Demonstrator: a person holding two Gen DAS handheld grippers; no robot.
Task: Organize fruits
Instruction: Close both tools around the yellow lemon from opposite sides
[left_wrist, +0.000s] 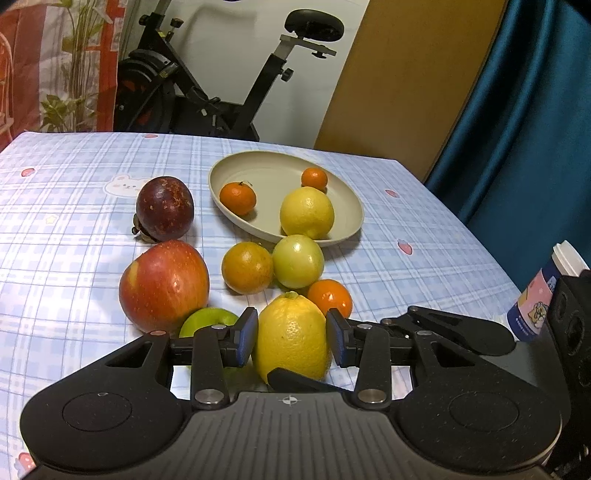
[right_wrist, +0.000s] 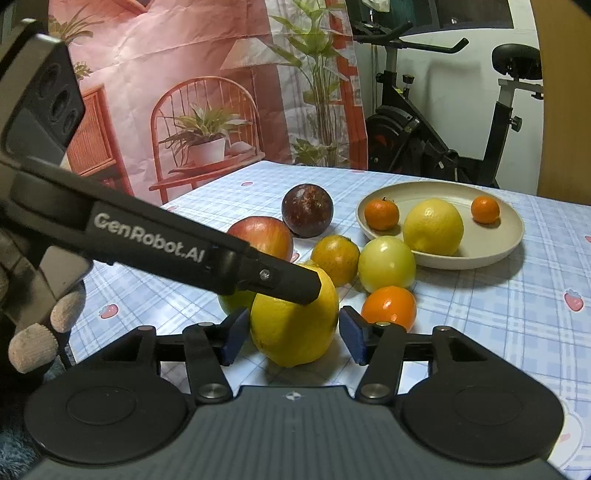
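Checked tablecloth (left_wrist: 92, 229): both grippers bracket one lemon (left_wrist: 291, 336) near the plate (left_wrist: 236, 218).

One readable mark: "GenRobot.AI" in white letters along the black arm of the left tool (right_wrist: 295, 291), seen in the right wrist view where that arm crosses in front of the fruit. A small bottle (left_wrist: 535, 306) at the worktop's right edge carries a pink and blue printed label with a cartoon picture; its lettering is too small to read.
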